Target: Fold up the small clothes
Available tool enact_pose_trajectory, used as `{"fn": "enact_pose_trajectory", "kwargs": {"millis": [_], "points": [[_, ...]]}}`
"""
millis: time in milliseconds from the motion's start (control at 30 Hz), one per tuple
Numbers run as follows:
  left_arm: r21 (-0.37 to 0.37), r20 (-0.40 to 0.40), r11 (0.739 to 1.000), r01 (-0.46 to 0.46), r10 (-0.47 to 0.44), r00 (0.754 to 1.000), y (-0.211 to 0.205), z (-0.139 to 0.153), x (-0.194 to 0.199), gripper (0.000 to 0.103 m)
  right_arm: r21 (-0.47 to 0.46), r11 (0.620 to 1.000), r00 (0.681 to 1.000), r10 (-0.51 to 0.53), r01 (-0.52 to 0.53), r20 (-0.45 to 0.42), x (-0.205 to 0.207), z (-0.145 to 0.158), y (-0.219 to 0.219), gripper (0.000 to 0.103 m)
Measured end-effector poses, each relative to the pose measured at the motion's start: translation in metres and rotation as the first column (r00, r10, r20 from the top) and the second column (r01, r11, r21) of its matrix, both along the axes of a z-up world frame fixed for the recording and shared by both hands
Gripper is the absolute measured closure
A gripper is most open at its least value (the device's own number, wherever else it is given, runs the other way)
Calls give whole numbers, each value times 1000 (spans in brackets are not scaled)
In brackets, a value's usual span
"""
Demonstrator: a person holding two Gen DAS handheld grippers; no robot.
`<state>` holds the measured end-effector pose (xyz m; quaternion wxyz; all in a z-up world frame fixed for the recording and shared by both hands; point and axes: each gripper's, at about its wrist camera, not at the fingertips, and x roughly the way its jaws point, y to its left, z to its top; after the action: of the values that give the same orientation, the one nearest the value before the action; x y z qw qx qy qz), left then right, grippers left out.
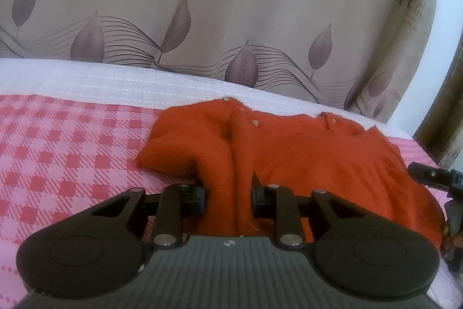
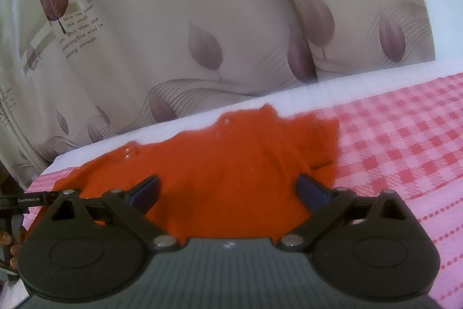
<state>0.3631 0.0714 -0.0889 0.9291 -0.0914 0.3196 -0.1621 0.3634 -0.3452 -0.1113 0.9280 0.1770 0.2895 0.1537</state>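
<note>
Left hand-held gripper (image 1: 228, 194) pinched on a raised ridge of the orange garment (image 1: 289, 152) lying on the checked bedspread (image 1: 72, 146); right hand-held gripper (image 2: 228, 190) wide, empty above it: lift evenly, keep fold aligned.

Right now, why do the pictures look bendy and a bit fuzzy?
Left wrist view: the fisheye lens bows the bed edge and curtain, with dark corners; the orange garment looks fairly sharp. Right wrist view: softer, with the same garment blurred, though the curtain's printed words can mostly be read. Both: flat, dim light, no glare, only faint shadows.
</note>
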Motion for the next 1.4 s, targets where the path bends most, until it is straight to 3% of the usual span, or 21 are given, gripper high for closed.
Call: {"fn": "enact_pose_trajectory", "kwargs": {"millis": [567,867,1400], "points": [[38,6,999,-5,5,1000,-4,-1,0,71,20,1000,1000,13,-13,-2,1,-1,-1,0],[49,9,999,-3,3,1000,-3,-1,0,71,-52,999,1000,14,-15,-17,3,1,10,0],[150,31,989,-11,7,1000,-16,0,-3,68,-133,991,999,22,-26,-38,6,1,21,0]]}}
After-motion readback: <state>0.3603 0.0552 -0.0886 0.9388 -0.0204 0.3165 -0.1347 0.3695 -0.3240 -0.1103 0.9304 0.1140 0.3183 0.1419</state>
